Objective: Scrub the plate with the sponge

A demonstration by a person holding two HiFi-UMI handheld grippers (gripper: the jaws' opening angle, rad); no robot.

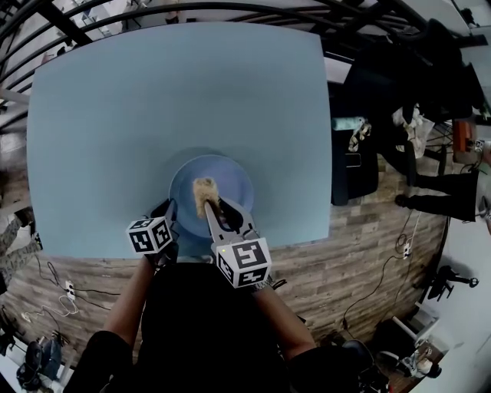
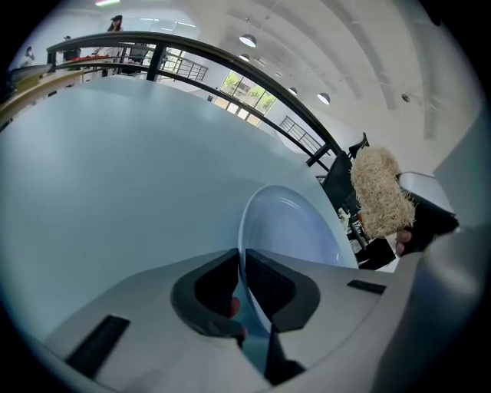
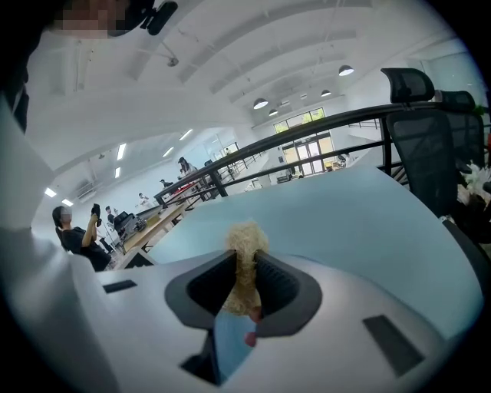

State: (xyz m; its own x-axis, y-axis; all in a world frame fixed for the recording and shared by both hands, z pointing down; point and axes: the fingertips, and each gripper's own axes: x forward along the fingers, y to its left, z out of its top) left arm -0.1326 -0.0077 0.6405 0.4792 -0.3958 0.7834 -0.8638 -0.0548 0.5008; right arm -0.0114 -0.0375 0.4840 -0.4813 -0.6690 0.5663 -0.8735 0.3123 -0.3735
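Observation:
A pale blue plate (image 1: 229, 178) sits near the front edge of the light blue table (image 1: 153, 107). My left gripper (image 1: 170, 210) is shut on the plate's near left rim; in the left gripper view the plate (image 2: 291, 226) stands on edge between the jaws of the left gripper (image 2: 240, 280). My right gripper (image 1: 209, 204) is shut on a tan fibrous sponge (image 1: 204, 190), which it holds over the middle of the plate. In the right gripper view the sponge (image 3: 245, 249) sticks up between the jaws of the right gripper (image 3: 244, 284). The sponge (image 2: 380, 192) also shows at the right of the left gripper view.
A black railing (image 1: 192, 9) curves round the table's far side. To the right stand a dark office chair (image 1: 430, 61) and cluttered gear on a wooden floor (image 1: 368, 230). People (image 3: 80, 230) work at distant benches.

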